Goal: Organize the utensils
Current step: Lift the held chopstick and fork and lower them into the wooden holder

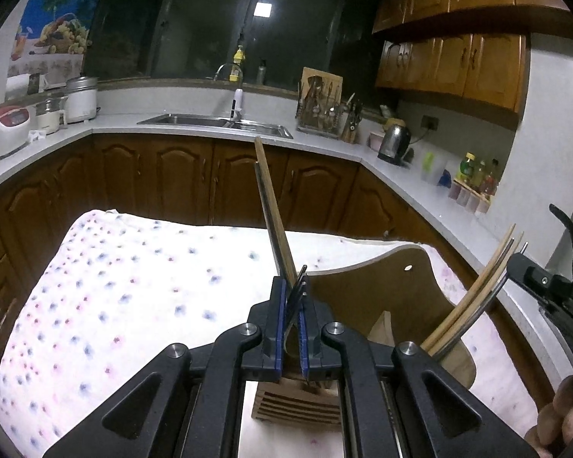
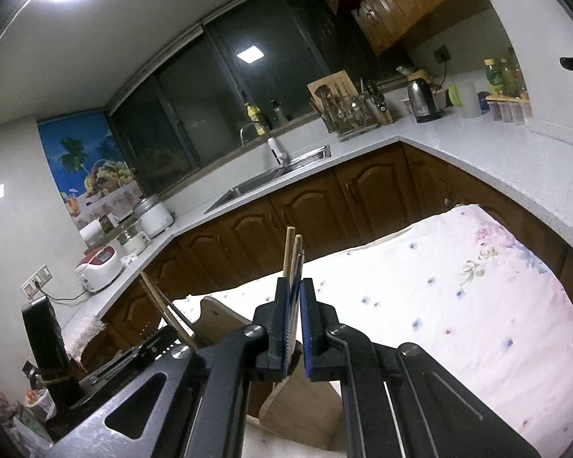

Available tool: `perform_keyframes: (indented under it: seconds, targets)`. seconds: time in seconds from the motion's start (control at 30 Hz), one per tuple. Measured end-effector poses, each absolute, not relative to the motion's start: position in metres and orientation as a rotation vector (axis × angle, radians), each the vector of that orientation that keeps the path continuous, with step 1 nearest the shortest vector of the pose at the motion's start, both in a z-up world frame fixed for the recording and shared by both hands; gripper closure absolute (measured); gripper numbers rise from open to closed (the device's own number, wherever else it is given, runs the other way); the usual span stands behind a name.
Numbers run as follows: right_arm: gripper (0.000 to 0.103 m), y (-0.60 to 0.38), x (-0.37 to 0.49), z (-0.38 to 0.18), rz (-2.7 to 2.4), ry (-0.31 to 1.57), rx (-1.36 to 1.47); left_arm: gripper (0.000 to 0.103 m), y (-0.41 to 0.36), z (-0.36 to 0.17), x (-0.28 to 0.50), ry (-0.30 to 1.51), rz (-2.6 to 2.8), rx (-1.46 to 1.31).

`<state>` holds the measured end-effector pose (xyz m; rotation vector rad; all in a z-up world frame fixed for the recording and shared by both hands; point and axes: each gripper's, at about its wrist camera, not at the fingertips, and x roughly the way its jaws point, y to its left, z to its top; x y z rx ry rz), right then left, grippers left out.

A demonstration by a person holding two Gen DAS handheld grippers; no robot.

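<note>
A home kitchen: steel sink point(image 1: 216, 121) set in a white counter point(image 1: 324, 145), wooden cabinets point(image 1: 450, 65), kettle point(image 1: 394, 141), rice cooker point(image 1: 4, 131).

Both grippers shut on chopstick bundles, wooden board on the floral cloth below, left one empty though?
Not empty. The left gripper is shut on chopsticks too, as the left wrist view shows. The rest holds: right gripper shut on chopsticks, board on the cloth.

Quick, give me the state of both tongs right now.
Left tongs: shut on a bundle of chopsticks.
Right tongs: shut on another bundle of chopsticks.
</note>
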<state>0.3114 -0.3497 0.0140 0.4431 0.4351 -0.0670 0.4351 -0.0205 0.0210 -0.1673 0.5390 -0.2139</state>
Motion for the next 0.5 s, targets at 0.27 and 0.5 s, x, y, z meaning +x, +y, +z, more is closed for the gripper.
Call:
perform_keyframes:
  seconds: [0.27, 0.5]
  targets:
    - [0.098, -0.3514, 0.3115, 0.0143, -0.066, 0.438, 0.450, 0.099, -0.0217, 0.0243, 0.4354, 0.547, -0.212, -0.162]
    - [0.097, -0.3517, 0.3105, 0.0134, -0.065, 0.444, 0.450, 0.084, -0.0205, 0.0254, 0.4393, 0.573, -0.221, -0.178]
